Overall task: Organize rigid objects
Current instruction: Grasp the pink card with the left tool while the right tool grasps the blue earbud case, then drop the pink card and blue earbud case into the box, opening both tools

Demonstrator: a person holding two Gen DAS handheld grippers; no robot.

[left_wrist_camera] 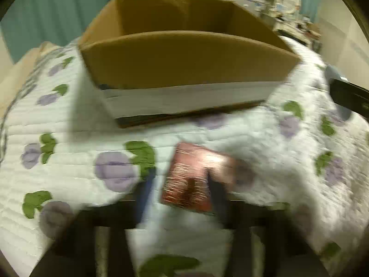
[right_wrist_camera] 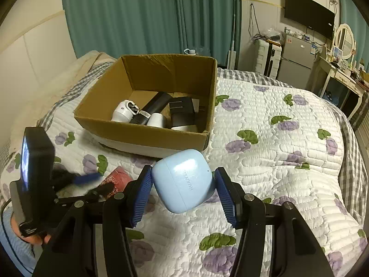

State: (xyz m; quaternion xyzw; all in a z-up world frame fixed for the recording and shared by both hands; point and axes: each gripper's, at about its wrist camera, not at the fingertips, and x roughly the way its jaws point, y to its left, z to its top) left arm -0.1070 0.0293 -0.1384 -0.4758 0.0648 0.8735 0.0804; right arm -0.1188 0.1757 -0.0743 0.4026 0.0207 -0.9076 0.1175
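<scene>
On the bed, in the left wrist view, the left gripper (left_wrist_camera: 182,184) stands around a small red box (left_wrist_camera: 198,177) that lies on the quilt (left_wrist_camera: 69,120), near its front edge. The picture is much blurred, so I cannot tell if the fingers already press the box or are only beside it. The cardboard box (left_wrist_camera: 184,62) stands behind it, a little apart, more to the middle of the quilt.

From the right wrist view, the right gripper (right_wrist_camera: 183,191) is partly open and holds a light blue earbud case (right_wrist_camera: 183,180) between its blue pads (right_wrist_camera: 140,198), above the quilt and just before the near wall of the cardboard box. Several items lie already inside. I judge the step in hand is carrying the case to the box; the next move asks to lift it over the near wall and open the jaws there.
</scene>
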